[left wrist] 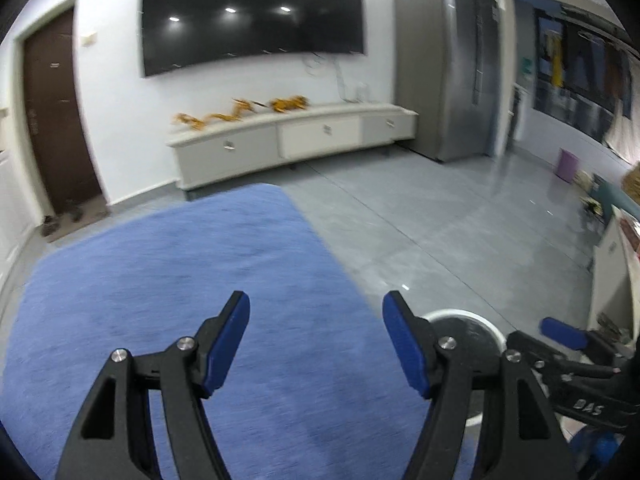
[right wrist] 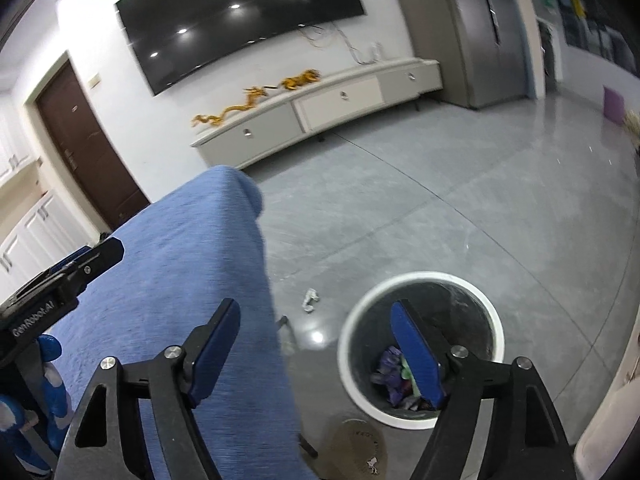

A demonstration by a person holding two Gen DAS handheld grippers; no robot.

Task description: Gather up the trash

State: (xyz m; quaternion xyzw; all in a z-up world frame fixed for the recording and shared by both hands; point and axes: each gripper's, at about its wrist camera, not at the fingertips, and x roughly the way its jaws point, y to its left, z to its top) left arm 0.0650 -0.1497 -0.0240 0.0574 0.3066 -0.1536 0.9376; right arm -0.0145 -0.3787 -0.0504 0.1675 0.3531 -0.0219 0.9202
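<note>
A white-rimmed round trash bin (right wrist: 420,280) stands on the grey floor beside the blue-covered table (right wrist: 180,264); crumpled wrappers (right wrist: 392,376) lie at its bottom. A small white scrap of trash (right wrist: 310,300) lies on the floor between table and bin. My right gripper (right wrist: 316,348) is open and empty, over the table edge and the bin. My left gripper (left wrist: 316,344) is open and empty above the blue table (left wrist: 180,280). The bin's rim (left wrist: 460,314) shows behind its right finger. The right gripper's fingertip (left wrist: 560,330) shows at the far right.
A long white TV cabinet (left wrist: 300,136) with yellow ornaments (left wrist: 240,110) stands under a wall TV (left wrist: 252,12). A steel fridge (left wrist: 444,64), a brown door (left wrist: 56,120) and a purple bin (left wrist: 568,164) ring the floor. A round brown disc (right wrist: 356,444) lies by the bin.
</note>
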